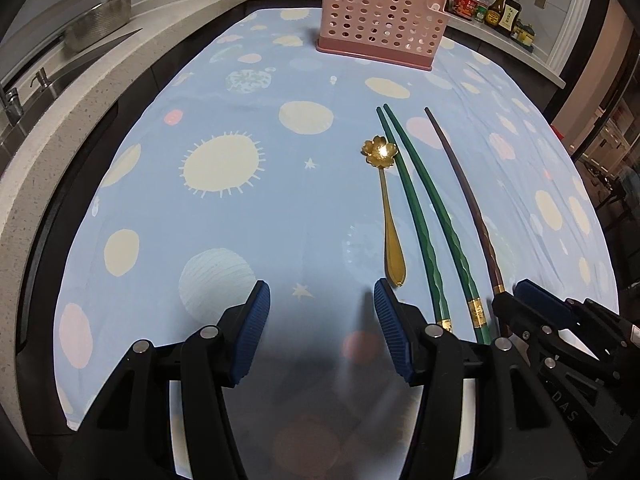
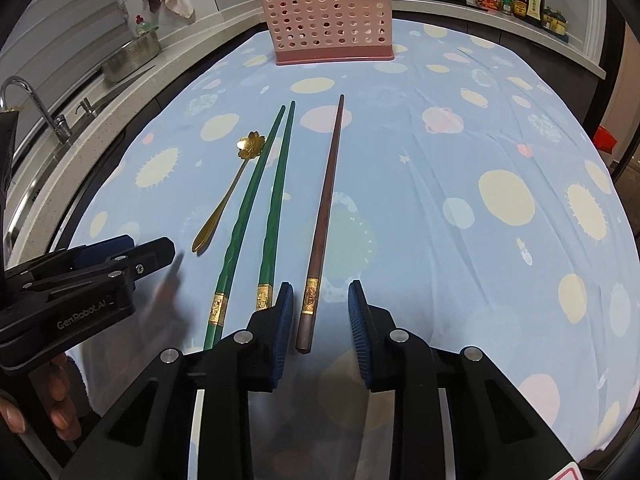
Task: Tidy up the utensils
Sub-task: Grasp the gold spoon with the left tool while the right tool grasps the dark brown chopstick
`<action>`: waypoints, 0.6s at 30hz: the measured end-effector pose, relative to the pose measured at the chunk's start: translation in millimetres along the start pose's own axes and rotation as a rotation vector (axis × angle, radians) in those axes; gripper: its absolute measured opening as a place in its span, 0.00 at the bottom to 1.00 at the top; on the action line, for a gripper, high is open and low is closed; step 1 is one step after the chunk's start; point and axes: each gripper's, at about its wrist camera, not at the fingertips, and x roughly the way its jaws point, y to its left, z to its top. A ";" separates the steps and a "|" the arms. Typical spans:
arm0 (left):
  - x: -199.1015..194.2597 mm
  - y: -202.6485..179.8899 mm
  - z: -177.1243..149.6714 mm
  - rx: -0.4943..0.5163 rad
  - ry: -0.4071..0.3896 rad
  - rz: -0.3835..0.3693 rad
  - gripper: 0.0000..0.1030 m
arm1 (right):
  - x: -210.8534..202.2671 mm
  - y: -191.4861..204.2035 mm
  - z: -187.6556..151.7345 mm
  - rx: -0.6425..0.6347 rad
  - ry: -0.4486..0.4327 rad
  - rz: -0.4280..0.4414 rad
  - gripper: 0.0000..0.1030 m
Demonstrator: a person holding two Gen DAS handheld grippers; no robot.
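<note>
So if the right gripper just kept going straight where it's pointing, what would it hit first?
Most likely the brown chopstick: its thick end lies between the open fingers of the right gripper, with the tablecloth right beneath, though depth is hard to judge.

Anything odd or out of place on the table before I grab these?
One thing: the brown chopstick lies alone with no mate in view, while the green chopsticks are a pair. The gold spoon lies flat beside them. Nothing looks spilled or broken.

Spoon (image 2: 228, 192) left of chopsticks (image 2: 276, 200), holder (image 2: 326, 28) behind them.
</note>
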 end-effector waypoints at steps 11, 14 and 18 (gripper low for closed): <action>6.7 -7.4 1.4 0.012 0.019 -0.032 0.50 | 3.3 -5.5 1.5 0.005 0.001 -0.013 0.07; 8.6 -9.1 2.3 0.008 0.020 -0.045 0.51 | 3.4 -5.7 1.4 0.004 0.000 -0.015 0.07; 11.6 -10.6 5.7 -0.003 0.020 -0.063 0.53 | 3.6 -6.8 0.7 0.008 -0.001 -0.012 0.07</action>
